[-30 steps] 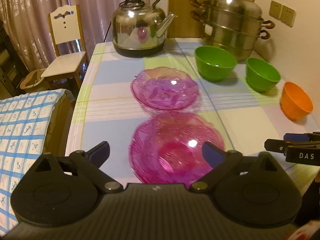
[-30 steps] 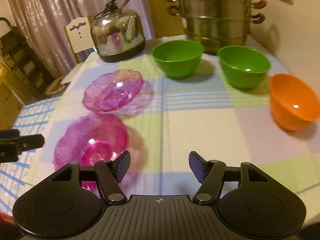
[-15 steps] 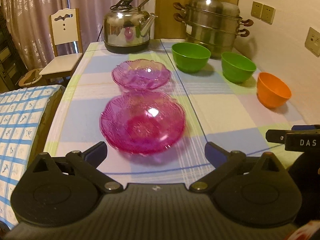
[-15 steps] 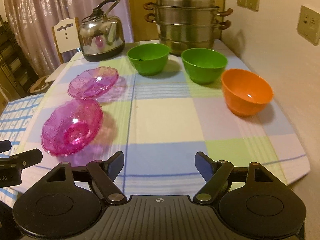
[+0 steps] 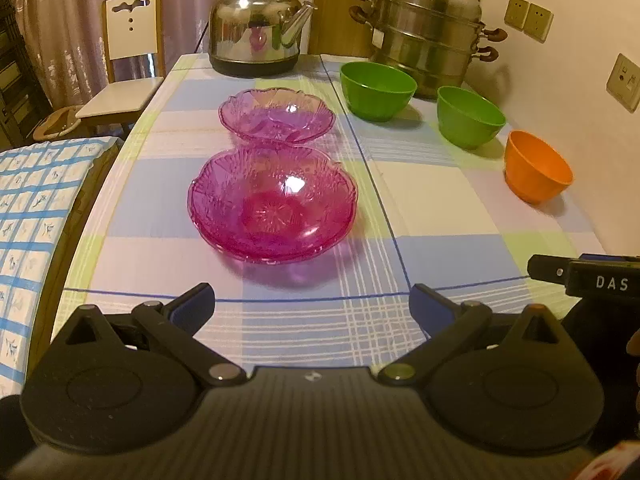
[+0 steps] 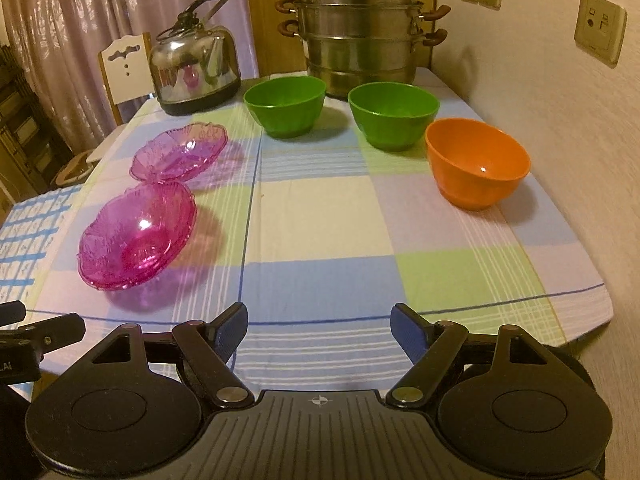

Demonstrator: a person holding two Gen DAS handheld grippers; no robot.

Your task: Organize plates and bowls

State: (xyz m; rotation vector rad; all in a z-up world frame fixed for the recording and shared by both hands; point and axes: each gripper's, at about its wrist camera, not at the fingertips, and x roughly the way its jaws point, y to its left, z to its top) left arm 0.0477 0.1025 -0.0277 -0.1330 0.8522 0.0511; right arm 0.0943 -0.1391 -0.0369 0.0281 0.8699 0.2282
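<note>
**Both hand-held grippers released at the near edge of the table**

The left hand-held gripper (image 5: 311, 304) hangs over the near edge of the table (image 5: 448, 216), jaws spread wide with nothing between them. The right hand-held gripper (image 6: 319, 326) is beside it, its jaws having just been opening, also with nothing between them.

Taking the near pink glass plate (image 5: 273, 204) as landmark: it sits just ahead of the left hand-held gripper, apart from its fingertips. Directly behind it, nearly touching, is the far pink glass plate (image 5: 277, 114). Behind that stands the kettle (image 5: 256, 32). To the plate's far right are the first green bowl (image 5: 377, 90), the second green bowl (image 5: 469, 116) and the orange bowl (image 5: 537, 166), in a diagonal row. The steamer pot (image 5: 428, 32) stands behind the green bowls.
</note>
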